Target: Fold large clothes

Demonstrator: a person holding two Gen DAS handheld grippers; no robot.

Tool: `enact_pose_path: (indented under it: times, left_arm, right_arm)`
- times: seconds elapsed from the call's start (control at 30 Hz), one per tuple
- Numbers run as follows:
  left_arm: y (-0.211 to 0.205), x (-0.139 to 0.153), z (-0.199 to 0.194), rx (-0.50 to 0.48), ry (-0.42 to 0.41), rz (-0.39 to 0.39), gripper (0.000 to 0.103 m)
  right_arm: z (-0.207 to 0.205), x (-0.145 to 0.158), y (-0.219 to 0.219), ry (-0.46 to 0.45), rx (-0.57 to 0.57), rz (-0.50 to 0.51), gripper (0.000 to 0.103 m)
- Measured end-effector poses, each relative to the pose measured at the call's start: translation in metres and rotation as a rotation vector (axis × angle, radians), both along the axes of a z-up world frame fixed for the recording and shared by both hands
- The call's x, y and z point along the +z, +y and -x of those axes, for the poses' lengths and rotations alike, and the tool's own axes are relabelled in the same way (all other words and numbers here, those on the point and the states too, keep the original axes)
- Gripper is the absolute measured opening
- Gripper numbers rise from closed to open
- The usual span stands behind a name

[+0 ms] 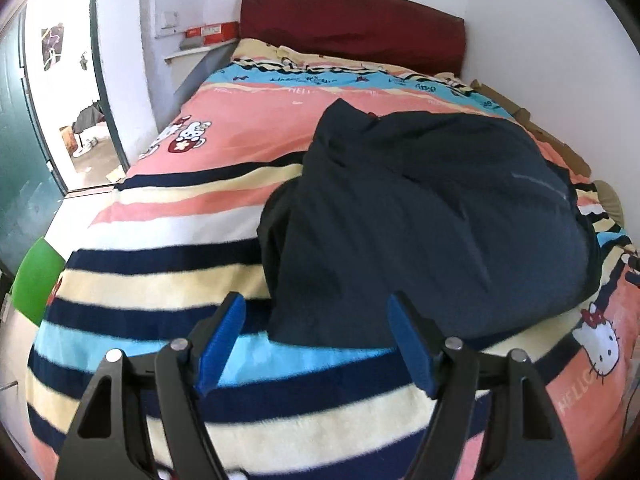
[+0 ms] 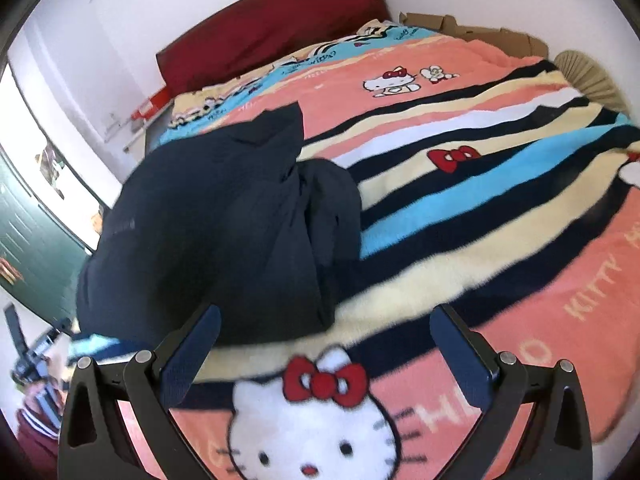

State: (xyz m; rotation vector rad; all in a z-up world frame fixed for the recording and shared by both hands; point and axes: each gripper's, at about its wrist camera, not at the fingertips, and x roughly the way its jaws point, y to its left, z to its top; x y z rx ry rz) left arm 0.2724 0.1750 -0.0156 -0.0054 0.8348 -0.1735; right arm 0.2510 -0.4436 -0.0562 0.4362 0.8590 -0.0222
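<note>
A dark navy garment [image 1: 432, 216] is lying bunched, perhaps half folded, on the striped cartoon blanket [image 1: 168, 272] near the bed's foot edge, below a red headboard [image 1: 352, 24]. Both hand-held grippers are angling downward, empty: left [image 1: 316, 320] and right [image 2: 326, 332], pads apart.
</note>
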Motion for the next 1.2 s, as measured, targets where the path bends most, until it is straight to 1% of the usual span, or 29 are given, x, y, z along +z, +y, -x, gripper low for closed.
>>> enact_pose_path:
  times: [0.1, 0.17, 0.27, 0.4, 0.5, 0.57, 0.63, 0.73, 0.77, 0.87, 0.9, 0.97, 1.0, 1.03, 1.07, 1.13, 1.17, 1.2]
  left_arm:
    - [0.009, 0.001, -0.024, -0.011, 0.033, 0.050, 0.072]
    - [0.013, 0.001, -0.044, -0.031, 0.054, 0.078, 0.072]
    - [0.015, -0.001, -0.069, -0.044, 0.075, 0.087, 0.072]
    - [0.015, -0.003, -0.108, -0.062, 0.098, 0.127, 0.072]
    - [0.016, -0.010, -0.131, -0.067, 0.114, 0.147, 0.072]
    - [0.018, -0.024, -0.151, -0.067, 0.153, 0.175, 0.074]
    - [0.023, -0.037, -0.166, -0.051, 0.179, 0.182, 0.092]
    - [0.032, -0.058, -0.181, -0.042, 0.220, 0.211, 0.103]
    - [0.033, -0.063, -0.184, -0.046, 0.236, 0.230, 0.103]
    - [0.033, -0.084, -0.192, -0.085, 0.292, 0.310, 0.103]
    - [0.034, -0.091, -0.194, -0.095, 0.321, 0.358, 0.103]
    - [0.044, -0.112, -0.197, -0.098, 0.394, 0.517, 0.103]
    - [0.047, -0.118, -0.197, -0.098, 0.416, 0.569, 0.103]
    - [0.052, -0.126, -0.195, -0.101, 0.448, 0.668, 0.103]
    - [0.054, -0.128, -0.194, -0.103, 0.454, 0.712, 0.103]
    - [0.052, -0.128, -0.189, -0.157, 0.448, 0.822, 0.103]
    - [0.049, -0.129, -0.187, -0.176, 0.453, 0.836, 0.103]
    - [0.045, -0.131, -0.186, -0.188, 0.461, 0.829, 0.103]
  right_arm:
    - [-0.023, -0.003, -0.008, 0.006, -0.005, -0.036, 0.102]
    - [-0.039, -0.007, -0.014, 0.017, -0.006, -0.079, 0.102]
    - [-0.061, -0.016, -0.013, 0.044, 0.003, -0.082, 0.102]
    - [-0.090, -0.033, -0.010, 0.088, 0.018, -0.095, 0.102]
    - [-0.104, -0.046, -0.006, 0.118, 0.038, -0.109, 0.102]
    - [-0.111, -0.059, -0.006, 0.141, 0.048, -0.149, 0.102]
    - [-0.117, -0.070, -0.008, 0.173, 0.053, -0.180, 0.102]
    - [-0.123, -0.084, -0.008, 0.198, 0.076, -0.225, 0.102]
    - [-0.125, -0.088, -0.008, 0.201, 0.084, -0.235, 0.102]
    - [-0.131, -0.099, -0.006, 0.205, 0.112, -0.288, 0.102]
    - [-0.133, -0.103, -0.006, 0.208, 0.123, -0.314, 0.102]
    - [-0.138, -0.111, -0.003, 0.215, 0.151, -0.386, 0.102]
    - [-0.141, -0.113, 0.000, 0.212, 0.174, -0.425, 0.102]
    - [-0.143, -0.114, 0.003, 0.203, 0.199, -0.454, 0.102]
    - [-0.144, -0.113, 0.007, 0.194, 0.223, -0.481, 0.102]
    - [-0.148, -0.114, 0.011, 0.174, 0.246, -0.522, 0.102]
    - [-0.150, -0.116, 0.011, 0.169, 0.256, -0.534, 0.102]
    - [-0.152, -0.119, 0.012, 0.169, 0.269, -0.538, 0.102]
